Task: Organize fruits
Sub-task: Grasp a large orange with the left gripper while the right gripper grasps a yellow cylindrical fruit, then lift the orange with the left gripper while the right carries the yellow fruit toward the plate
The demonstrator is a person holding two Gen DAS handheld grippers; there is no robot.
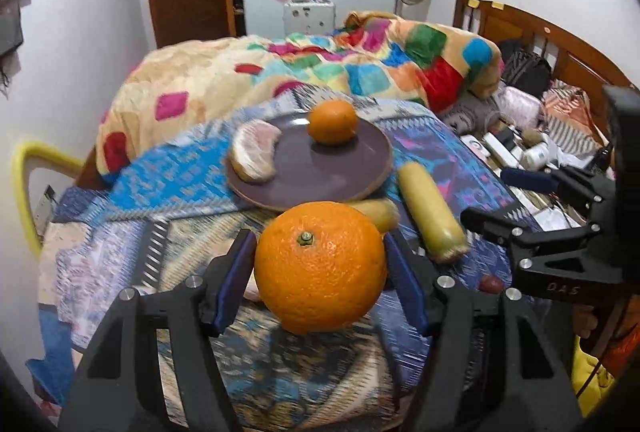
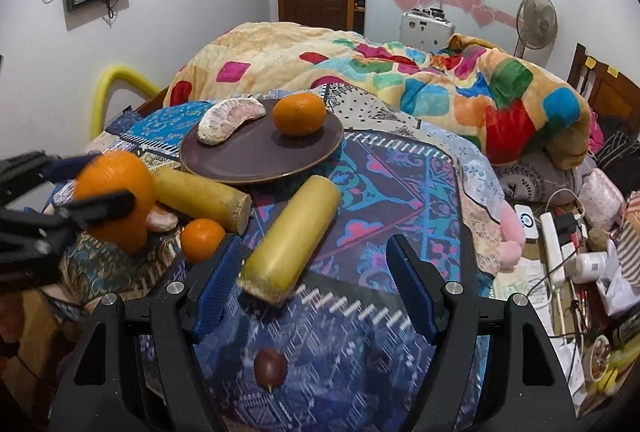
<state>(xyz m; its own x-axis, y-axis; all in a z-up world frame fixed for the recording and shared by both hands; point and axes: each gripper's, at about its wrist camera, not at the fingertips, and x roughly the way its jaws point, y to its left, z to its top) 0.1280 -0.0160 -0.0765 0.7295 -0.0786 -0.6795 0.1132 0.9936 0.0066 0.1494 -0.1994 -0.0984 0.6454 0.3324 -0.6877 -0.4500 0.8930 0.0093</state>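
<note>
The left gripper [image 1: 320, 264] grips a large orange [image 1: 320, 266] above the bedspread's [image 1: 192, 176] near edge; the brown plate [image 1: 320, 172] lies straight ahead, its near rim free. The right gripper [image 2: 314, 284] gapes empty.

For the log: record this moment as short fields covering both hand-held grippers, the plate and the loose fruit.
left hand-held gripper: shut on large orange, lifted off the cloth
right hand-held gripper: open, holding nothing
plate: holds small orange and peeled citrus piece
loose on cloth: two yellow cylinders, another small orange, dark round fruit
</note>
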